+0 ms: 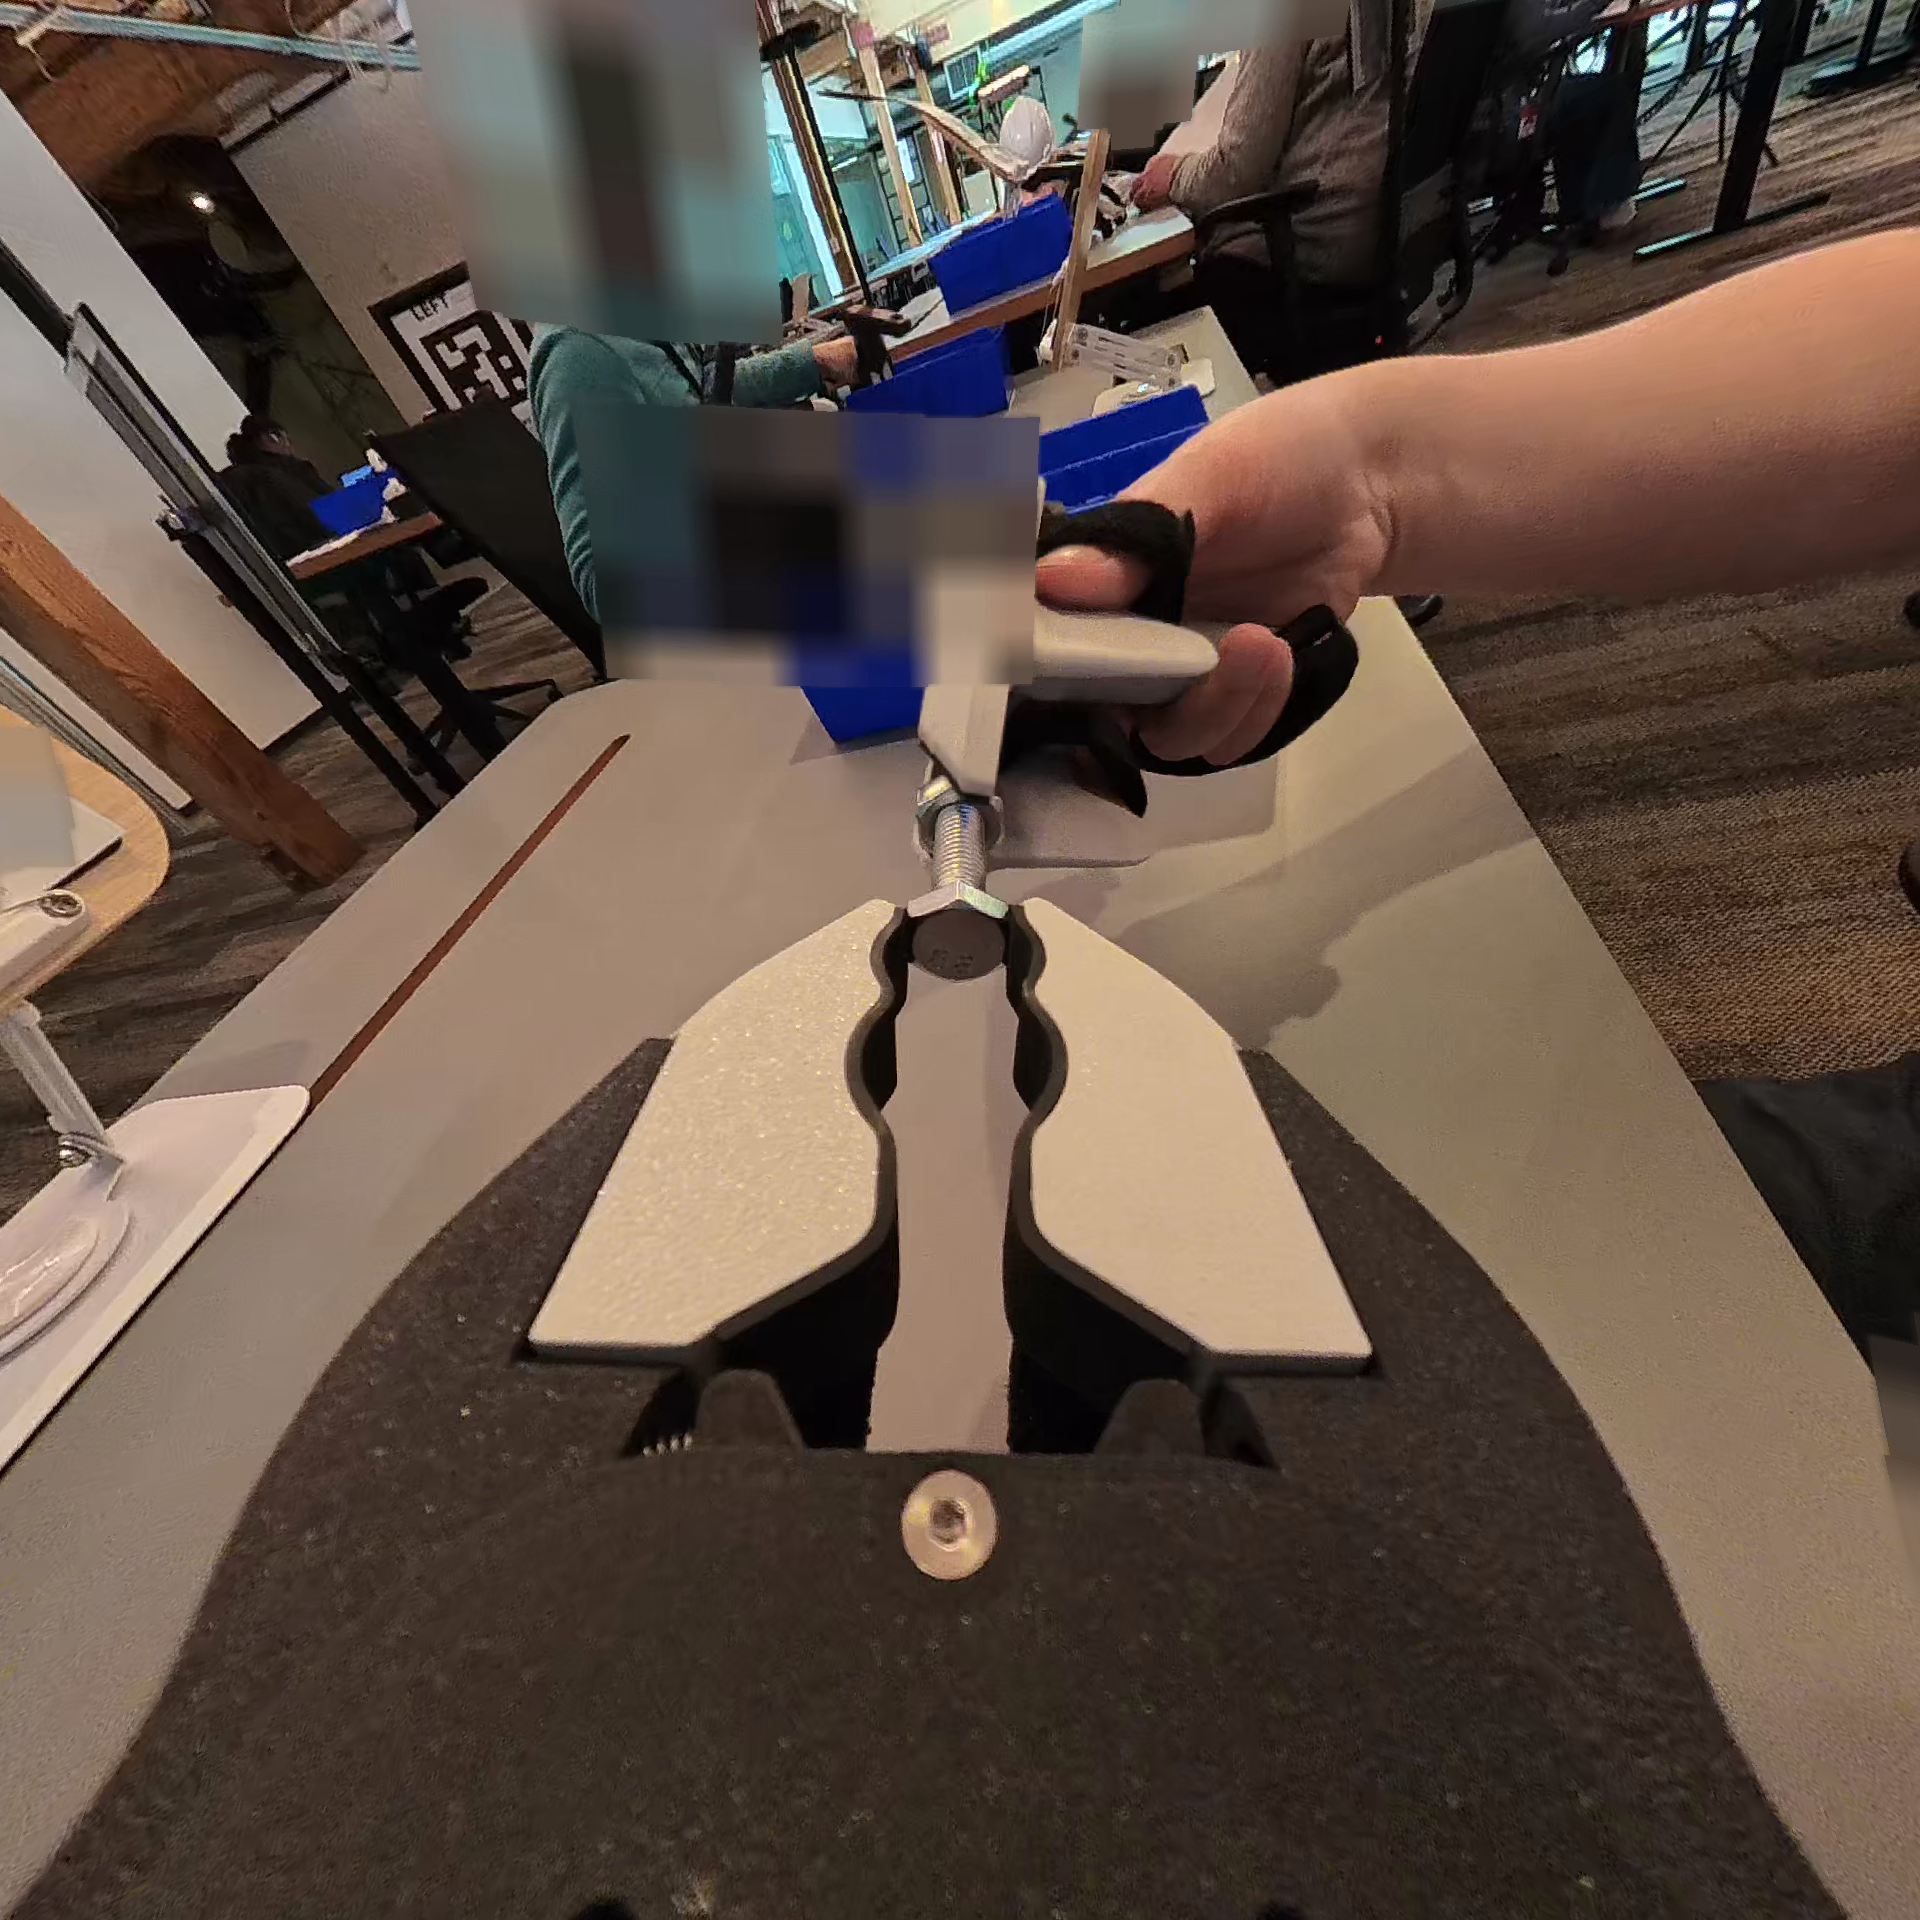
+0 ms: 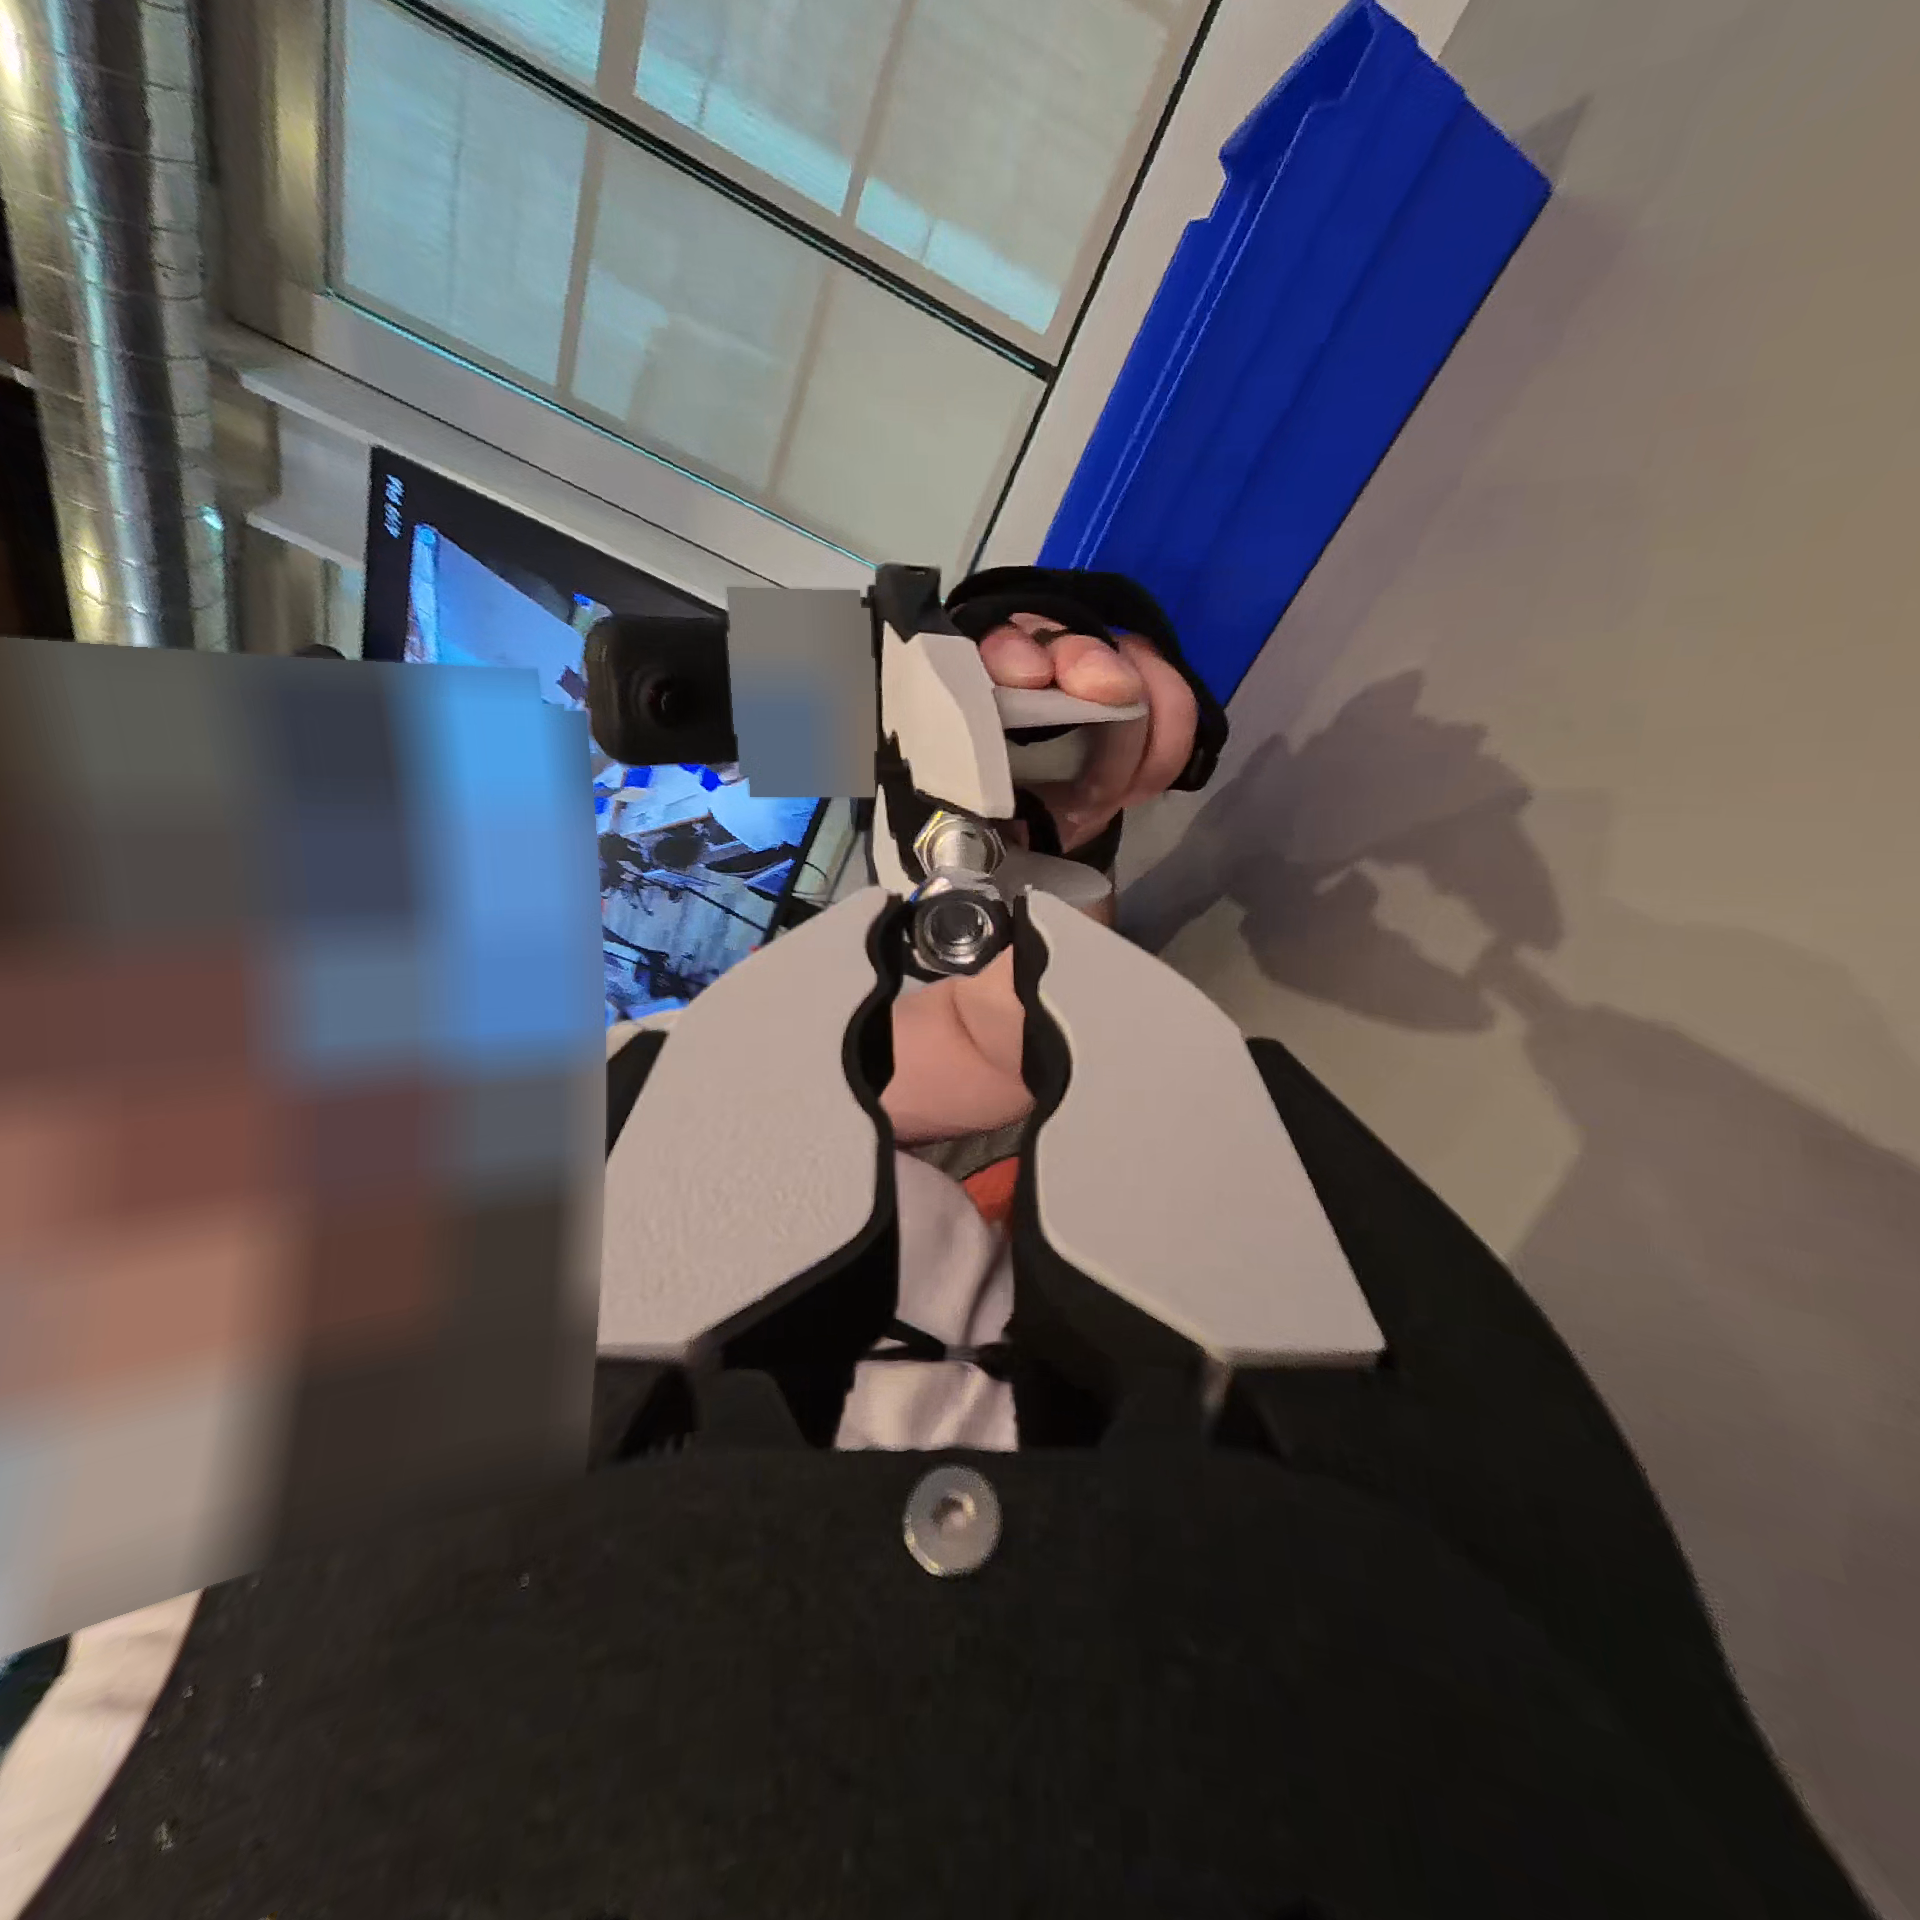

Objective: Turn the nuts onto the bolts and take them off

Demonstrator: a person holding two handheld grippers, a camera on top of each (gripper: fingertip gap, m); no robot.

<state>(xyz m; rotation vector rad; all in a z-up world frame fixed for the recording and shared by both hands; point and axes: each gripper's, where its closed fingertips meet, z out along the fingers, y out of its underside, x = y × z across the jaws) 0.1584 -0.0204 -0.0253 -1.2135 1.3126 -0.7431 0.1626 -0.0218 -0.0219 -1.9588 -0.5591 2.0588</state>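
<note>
Left fingers (image 1: 958, 940) pinching your bolt (image 1: 956, 868) head, right fingers (image 2: 954, 930) clamped on nut (image 2: 952, 928), both above worktop (image 1: 1351, 1039).

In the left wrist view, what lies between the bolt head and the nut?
Only bare threaded shank: the left gripper clamps the bolt head, the right gripper the nut.

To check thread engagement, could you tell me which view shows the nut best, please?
The right wrist view: the nut faces the camera, gripped at the right claw tips. The left wrist view shows it only edge-on, far along the bolt.
</note>
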